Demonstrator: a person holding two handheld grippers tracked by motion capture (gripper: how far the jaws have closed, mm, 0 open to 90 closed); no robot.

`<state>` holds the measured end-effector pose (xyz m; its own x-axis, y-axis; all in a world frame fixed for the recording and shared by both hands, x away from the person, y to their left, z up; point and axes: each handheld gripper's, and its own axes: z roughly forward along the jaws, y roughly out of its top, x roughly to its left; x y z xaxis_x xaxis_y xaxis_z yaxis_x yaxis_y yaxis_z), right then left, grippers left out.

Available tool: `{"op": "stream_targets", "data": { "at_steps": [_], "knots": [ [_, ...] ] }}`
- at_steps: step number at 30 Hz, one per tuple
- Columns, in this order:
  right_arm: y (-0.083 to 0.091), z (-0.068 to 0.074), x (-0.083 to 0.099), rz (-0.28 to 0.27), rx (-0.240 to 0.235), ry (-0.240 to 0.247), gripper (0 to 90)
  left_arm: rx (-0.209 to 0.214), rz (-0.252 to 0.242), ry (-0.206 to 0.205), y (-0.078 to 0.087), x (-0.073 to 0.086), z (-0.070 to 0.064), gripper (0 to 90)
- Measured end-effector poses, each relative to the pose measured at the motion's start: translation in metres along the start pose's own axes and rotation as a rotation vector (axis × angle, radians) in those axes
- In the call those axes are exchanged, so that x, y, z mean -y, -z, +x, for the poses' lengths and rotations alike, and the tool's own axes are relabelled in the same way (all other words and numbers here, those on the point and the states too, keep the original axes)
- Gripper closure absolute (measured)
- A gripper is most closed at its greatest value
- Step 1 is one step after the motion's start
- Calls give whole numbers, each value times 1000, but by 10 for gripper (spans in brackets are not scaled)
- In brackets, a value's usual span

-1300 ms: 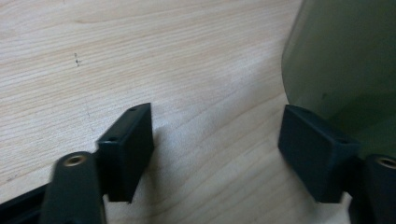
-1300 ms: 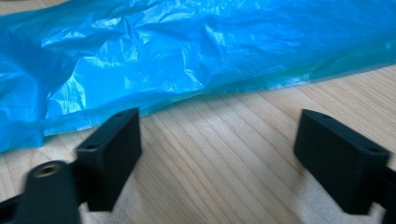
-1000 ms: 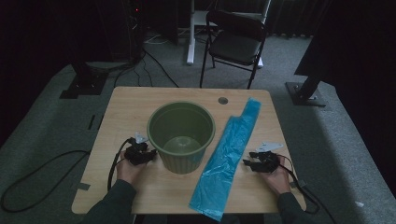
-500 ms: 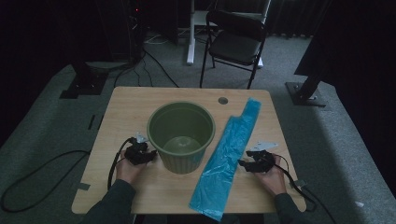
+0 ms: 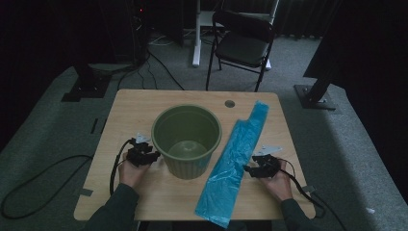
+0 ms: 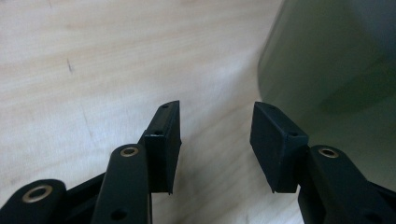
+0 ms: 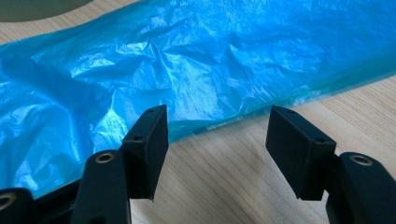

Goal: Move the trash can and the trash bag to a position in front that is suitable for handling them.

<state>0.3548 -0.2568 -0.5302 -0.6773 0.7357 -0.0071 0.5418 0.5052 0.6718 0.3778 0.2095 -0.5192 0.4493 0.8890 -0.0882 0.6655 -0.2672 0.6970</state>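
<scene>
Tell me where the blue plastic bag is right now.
In the high view the blue plastic bag lies flat on the table, right of the green bucket, its near end overhanging the front edge; the right gripper is beside it.

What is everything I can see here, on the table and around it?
Bin: one, olive green, mid-table, upright, nothing visible inside.
Plastic bag: one, bright blue, lying flat right of the bin, its near end over the table's front edge.
Table: one, light wood, with a round hole near its far edge.
Folding chair: one, black, on the carpet beyond the table.
Left gripper: one, black, jaws open beside the bin's wall.
Right gripper: one, black, jaws open at the bag's edge.
</scene>
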Motion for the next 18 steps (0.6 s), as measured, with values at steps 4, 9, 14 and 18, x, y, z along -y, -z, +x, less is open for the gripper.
{"op": "stream_targets", "data": {
  "at_steps": [4, 9, 14, 18],
  "knots": [
    [-2, 2, -1, 7, 1, 8, 374, 20, -52, 36, -5, -10, 4, 538],
    [-1, 7, -4, 0, 6, 30, 339, 51, -82, 21, -13, -19, 1, 567],
    [-2, 10, -6, 2, 1, 33, 329, 66, -99, 7, -9, -19, 0, 581],
    [-3, 12, -7, -1, -6, 35, 325, 79, -98, -6, -8, -19, -3, 583]
  ]
}}
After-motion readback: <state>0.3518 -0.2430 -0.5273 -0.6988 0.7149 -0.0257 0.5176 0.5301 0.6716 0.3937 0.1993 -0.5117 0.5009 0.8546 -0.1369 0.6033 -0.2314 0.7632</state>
